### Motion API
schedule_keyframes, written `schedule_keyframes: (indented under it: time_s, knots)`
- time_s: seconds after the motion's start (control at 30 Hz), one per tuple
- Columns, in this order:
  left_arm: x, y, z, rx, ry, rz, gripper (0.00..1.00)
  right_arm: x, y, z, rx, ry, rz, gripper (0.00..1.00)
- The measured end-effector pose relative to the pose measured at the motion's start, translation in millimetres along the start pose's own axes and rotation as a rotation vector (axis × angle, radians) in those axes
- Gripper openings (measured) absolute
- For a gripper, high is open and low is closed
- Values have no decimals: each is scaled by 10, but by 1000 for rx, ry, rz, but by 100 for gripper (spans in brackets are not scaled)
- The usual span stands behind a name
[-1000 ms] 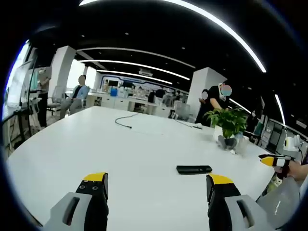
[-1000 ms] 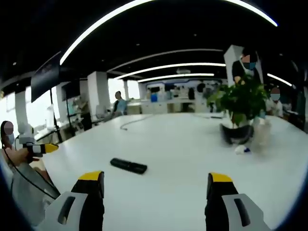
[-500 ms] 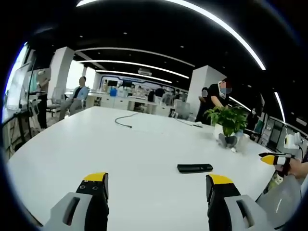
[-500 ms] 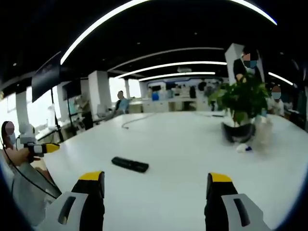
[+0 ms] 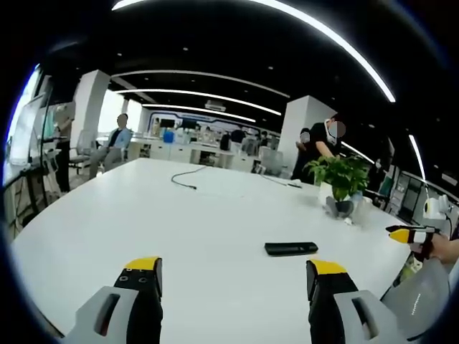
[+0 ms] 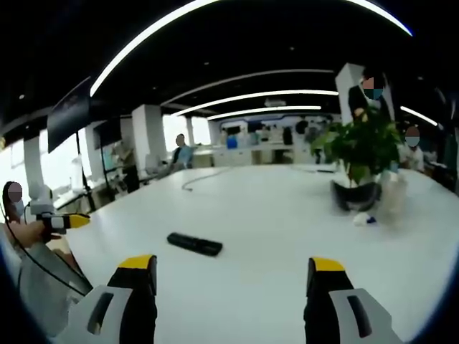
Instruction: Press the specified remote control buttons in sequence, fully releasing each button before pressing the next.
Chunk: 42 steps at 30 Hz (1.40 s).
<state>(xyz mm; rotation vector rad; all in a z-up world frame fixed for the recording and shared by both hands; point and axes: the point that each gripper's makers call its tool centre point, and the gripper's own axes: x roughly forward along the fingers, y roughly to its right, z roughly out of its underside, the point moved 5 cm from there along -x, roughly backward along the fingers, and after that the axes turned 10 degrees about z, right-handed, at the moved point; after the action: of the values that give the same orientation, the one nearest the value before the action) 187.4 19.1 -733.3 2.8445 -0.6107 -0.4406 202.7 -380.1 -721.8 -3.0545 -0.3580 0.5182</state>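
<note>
Left gripper view: left gripper jaws spread wide, nothing between them, hovering over white table. Black remote control lies flat on table, ahead, just beyond right jaw tip, apart from it. Potted plant farther back.

Right gripper view: right gripper wide open, empty. Remote control ahead, near left jaw tip, untouched.

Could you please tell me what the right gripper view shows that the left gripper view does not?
In the right gripper view, a dark monitor on a stand appears at the left. In the left gripper view, a white pillar stands at the left. Both share the white table, the black remote control lying flat on it, the potted plant, a loose cable, and each view's own open tool, left and right.
</note>
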Motion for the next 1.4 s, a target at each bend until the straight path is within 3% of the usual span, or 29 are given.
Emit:
schedule_keyframes:
  time_s: [0.7, 1.03, 1.33, 1.4]
  knots:
    - [-5, 22, -1, -5, -11, -3, 85, -5, 18, -2, 12, 2, 7, 84]
    - [-15, 21, -31, 35, -3, -2, 84, -3, 34, 13, 10, -8, 10, 84]
    - [47, 10, 68, 105, -84, 42, 83, 11, 17, 11, -4, -15, 2, 83]
    - [64, 83, 56, 123, -100, 45, 84, 10, 17, 13, -9, -17, 4, 83]
